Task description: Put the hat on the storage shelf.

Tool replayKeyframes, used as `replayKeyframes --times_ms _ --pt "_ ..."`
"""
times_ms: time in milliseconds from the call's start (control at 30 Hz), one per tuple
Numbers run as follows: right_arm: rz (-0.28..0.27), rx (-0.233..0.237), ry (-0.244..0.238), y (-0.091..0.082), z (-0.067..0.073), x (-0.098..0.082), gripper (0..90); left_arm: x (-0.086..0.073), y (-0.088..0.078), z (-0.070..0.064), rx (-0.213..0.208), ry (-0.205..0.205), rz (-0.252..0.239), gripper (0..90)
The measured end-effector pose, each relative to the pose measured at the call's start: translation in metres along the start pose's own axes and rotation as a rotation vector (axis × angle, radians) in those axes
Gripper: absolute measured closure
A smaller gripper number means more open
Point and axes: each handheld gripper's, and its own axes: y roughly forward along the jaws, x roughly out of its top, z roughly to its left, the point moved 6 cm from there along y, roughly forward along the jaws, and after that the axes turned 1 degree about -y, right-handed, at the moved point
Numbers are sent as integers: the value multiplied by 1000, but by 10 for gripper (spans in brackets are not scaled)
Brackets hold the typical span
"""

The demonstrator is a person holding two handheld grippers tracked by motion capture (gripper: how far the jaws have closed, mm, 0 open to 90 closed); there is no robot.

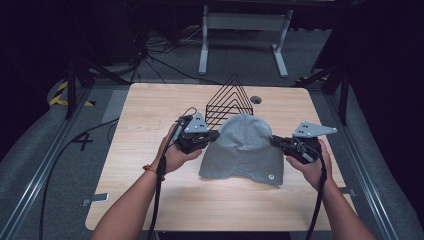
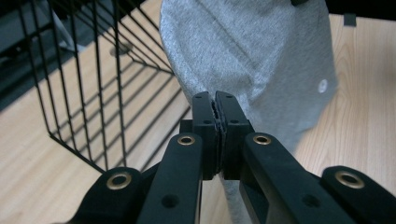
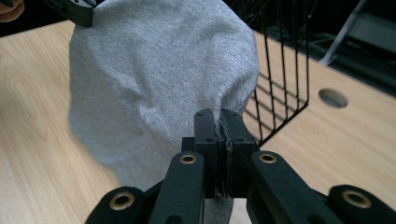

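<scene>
Garment (image 1: 243, 150) is grey, spread on the table (image 1: 150, 200) just in front of the wire rack (image 1: 229, 102) | your left gripper (image 1: 212, 136) pinches its left edge, jaws clamped on cloth | your right gripper (image 1: 274, 141) pinches the right edge likewise | judged: grasp made, lifting or folding not yet done

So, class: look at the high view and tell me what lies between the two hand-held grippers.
A grey cloth spans the stretch, each side pinched by the left hand-held gripper and the right hand-held gripper, as the high view shows.
</scene>
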Motion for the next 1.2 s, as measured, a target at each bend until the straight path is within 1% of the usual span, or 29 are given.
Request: replayKeyframes --times_ms 67,167,200,267,300,333,400,500,533,567,667,700,767,800,833,867,900,933,1000,1067,1100,1133,1167,1200 --pt "-18 -8 -8 -6 -1 9 868 10 -6 1 8 -3 -21 880" --pt "-52 -21 -12 -16 -5 24 868 24 -14 4 22 10 -37 879" --pt "-64 -26 -17 -19 -6 29 868 29 -16 6 26 23 -43 880" --pt "-78 -39 -29 -26 -9 39 868 38 -21 8 31 31 -57 879" --pt "-82 -43 -31 -29 -10 42 868 44 -23 9 31 25 -66 880" --pt "-90 -52 -37 -33 -12 48 868 49 -26 11 38 36 -71 879" --pt "-110 -63 -41 -40 -16 59 868 57 -29 14 44 44 -78 880" --pt "-140 -69 -40 -49 -23 76 868 75 -38 21 49 45 -115 880" --pt "-146 -75 -41 -51 -26 81 868 80 -41 23 47 39 -129 880" --pt "-154 -76 -36 -52 -28 87 868 85 -42 26 53 37 -133 880" --pt "-166 -96 -44 -53 -36 101 868 101 -49 34 81 64 -130 880" --pt "-170 -101 -46 -54 -38 107 868 106 -51 37 87 65 -132 880" --pt "-177 -111 -50 -55 -40 116 869 113 -54 42 91 60 -143 880" --pt "-178 -117 -58 -56 -42 119 869 116 -55 45 100 55 -146 880" --pt "-184 -118 -53 -56 -43 124 869 119 -56 48 105 61 -151 880" --pt "-186 -118 -55 -56 -45 129 868 122 -57 51 109 56 -158 880" --pt "-186 -129 -65 -55 -48 135 869 125 -58 53 117 56 -160 880" --pt "-187 -131 -58 -54 -49 139 869 127 -58 56 123 52 -169 880" --pt "-195 -141 -68 -53 -53 150 868 129 -59 59 123 44 -170 880" --pt "-199 -150 -71 -50 -55 160 869 134 -60 65 136 41 -180 880" --pt "-199 -150 -71 -50 -55 160 869 136 -61 68 151 43 -178 880" --pt "-201 -157 -74 -49 -57 164 869 139 -62 73 162 43 -180 880" --pt "-205 -165 -77 -47 -59 169 869 142 -64 76 160 30 -190 880" --pt "-207 -165 -75 -46 -60 173 868 144 -64 80 171 33 -190 880"
